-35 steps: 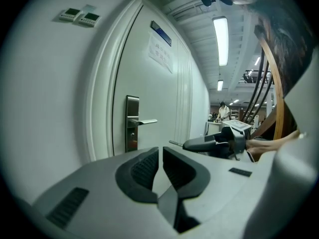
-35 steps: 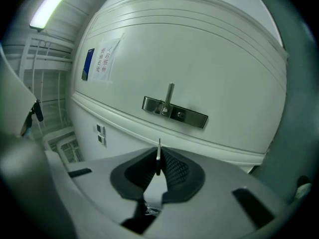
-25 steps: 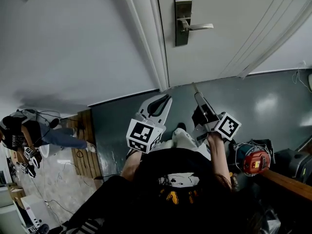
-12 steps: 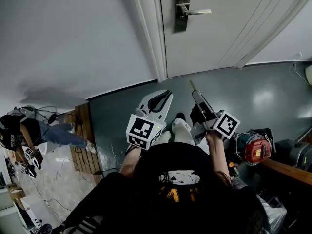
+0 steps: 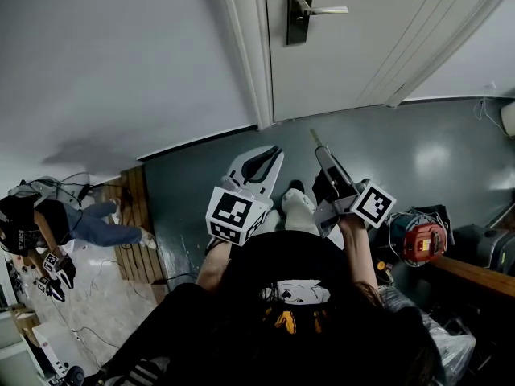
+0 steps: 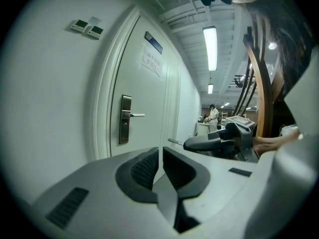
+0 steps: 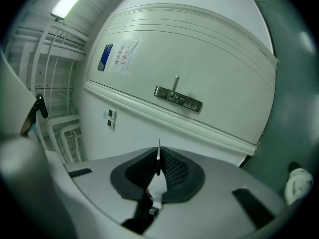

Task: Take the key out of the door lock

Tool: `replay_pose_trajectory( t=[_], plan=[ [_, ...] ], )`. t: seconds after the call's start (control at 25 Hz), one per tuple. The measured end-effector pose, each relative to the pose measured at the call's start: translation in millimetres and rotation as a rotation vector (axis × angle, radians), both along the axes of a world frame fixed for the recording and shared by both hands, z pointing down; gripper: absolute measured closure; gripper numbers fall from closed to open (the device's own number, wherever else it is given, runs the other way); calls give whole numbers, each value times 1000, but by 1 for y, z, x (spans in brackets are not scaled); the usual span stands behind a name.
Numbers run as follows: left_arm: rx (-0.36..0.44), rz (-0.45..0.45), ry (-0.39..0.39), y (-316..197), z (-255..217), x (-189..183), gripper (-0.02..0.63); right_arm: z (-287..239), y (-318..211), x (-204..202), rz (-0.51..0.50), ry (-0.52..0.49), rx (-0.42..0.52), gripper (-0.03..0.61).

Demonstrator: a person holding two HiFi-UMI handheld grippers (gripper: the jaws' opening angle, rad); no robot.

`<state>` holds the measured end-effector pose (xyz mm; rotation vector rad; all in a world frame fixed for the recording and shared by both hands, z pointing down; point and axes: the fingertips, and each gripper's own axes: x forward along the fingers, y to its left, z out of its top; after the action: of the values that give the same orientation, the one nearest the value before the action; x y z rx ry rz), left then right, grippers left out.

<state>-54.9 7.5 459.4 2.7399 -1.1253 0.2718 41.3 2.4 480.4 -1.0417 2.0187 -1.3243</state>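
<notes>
- Left claw [image 5: 269,158]: jaws together, nothing between them; held low, well apart from the door [image 5: 362,55].
- Door lock [image 5: 300,10]: plate on the closed door; no key can be made out in it.
- Right claw [image 5: 323,158]: clamped on the key [image 7: 158,154], whose thin blade stands out past the pads, well clear of the lock.
- Status, as judged: the extraction looks done, with nothing evidently left.

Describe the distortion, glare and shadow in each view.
Head view: pale glare on the glossy grey floor, soft shadow on the white wall. Left gripper view: fisheye bows the white door frame; the ceiling strip light is blown out. Right gripper view: dark corners, the white panelled door bulges.
</notes>
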Motion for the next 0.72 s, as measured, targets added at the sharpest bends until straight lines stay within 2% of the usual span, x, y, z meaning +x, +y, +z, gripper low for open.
replay_pose_trajectory(
  t=[0.72],
  plan=[
    [0,-14,16,2,4,-9,583,-1,0,3,9,40,12,558]
  ],
)
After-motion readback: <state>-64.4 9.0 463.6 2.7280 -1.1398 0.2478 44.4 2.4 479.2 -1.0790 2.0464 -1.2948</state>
